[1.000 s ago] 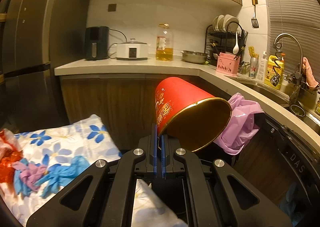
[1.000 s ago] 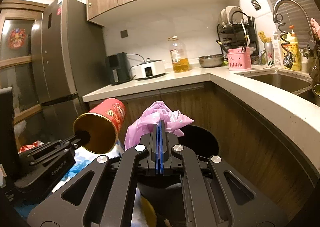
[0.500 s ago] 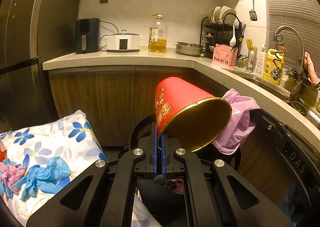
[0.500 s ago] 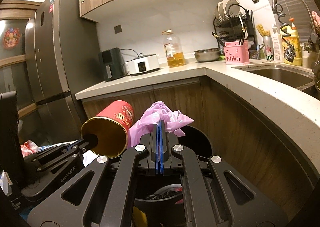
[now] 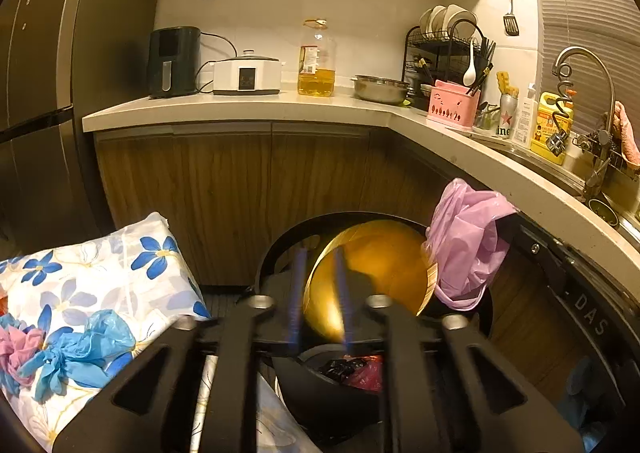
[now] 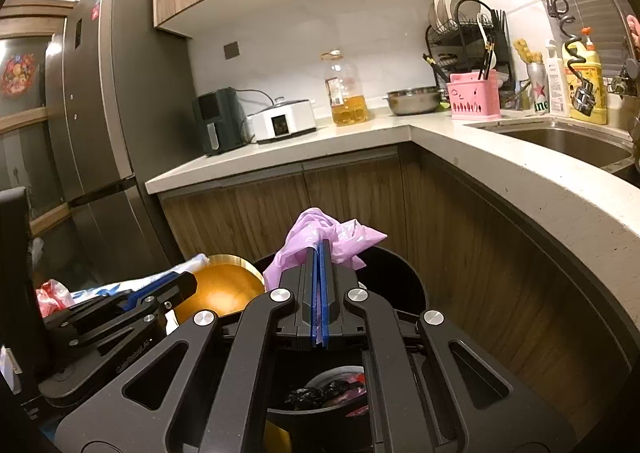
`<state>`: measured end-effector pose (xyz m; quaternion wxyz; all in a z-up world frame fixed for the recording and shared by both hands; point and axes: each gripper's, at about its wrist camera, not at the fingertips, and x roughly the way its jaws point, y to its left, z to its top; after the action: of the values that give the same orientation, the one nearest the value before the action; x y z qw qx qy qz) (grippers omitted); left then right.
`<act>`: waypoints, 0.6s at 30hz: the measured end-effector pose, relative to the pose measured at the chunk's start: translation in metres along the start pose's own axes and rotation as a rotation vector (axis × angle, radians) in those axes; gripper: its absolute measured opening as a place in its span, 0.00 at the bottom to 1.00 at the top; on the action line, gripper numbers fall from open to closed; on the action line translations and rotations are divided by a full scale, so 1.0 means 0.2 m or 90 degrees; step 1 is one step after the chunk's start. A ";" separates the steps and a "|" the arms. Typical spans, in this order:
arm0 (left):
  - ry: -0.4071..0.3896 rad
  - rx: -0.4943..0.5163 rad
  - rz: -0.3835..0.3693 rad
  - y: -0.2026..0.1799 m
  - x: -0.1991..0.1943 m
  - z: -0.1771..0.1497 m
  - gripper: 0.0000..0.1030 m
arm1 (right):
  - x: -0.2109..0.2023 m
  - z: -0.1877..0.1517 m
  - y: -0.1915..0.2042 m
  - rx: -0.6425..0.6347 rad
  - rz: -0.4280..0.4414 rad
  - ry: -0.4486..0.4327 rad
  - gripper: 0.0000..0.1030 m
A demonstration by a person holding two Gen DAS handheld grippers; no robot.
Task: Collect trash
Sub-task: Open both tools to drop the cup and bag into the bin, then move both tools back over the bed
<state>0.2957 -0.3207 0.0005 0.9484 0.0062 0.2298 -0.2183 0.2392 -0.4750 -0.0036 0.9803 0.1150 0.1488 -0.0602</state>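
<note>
My left gripper point(image 5: 319, 293) is open, its blue pads blurred and apart. The red can, showing its gold inside point(image 5: 372, 277), is free of the pads and dropping into the black trash bin point(image 5: 280, 253); it also shows in the right wrist view point(image 6: 218, 291). My right gripper point(image 6: 320, 273) is shut on a pink plastic bag point(image 6: 320, 231), held above the bin point(image 6: 400, 269). The bag also shows in the left wrist view point(image 5: 466, 237). Dark and red trash point(image 6: 328, 391) lies in the bin.
A floral cloth point(image 5: 92, 277) at the left carries crumpled blue gloves point(image 5: 76, 353) and pink scraps point(image 5: 16, 349). Wooden cabinets point(image 5: 240, 193) and a curved countertop point(image 5: 480, 157) stand behind the bin. A fridge point(image 6: 100, 133) stands at the left.
My left gripper has opened and let go of the red can, which has tipped and dropped toward the bin. Both grippers have moved closer over the bin. The right still holds the pink bag.
</note>
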 end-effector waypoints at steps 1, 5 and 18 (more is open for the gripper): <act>0.001 -0.010 -0.002 0.01 0.00 0.00 0.37 | 0.01 0.00 0.00 0.001 -0.001 0.005 0.02; 0.007 -0.023 -0.005 0.04 0.01 -0.01 0.47 | 0.04 -0.01 -0.01 0.004 -0.009 0.020 0.13; -0.015 -0.037 0.056 0.11 -0.13 -0.08 0.77 | -0.03 -0.05 0.01 0.007 -0.023 0.019 0.56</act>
<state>0.2770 -0.2874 -0.0042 0.9594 -0.0137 0.2245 -0.1700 0.2310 -0.4700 -0.0105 0.9761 0.1184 0.1650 -0.0768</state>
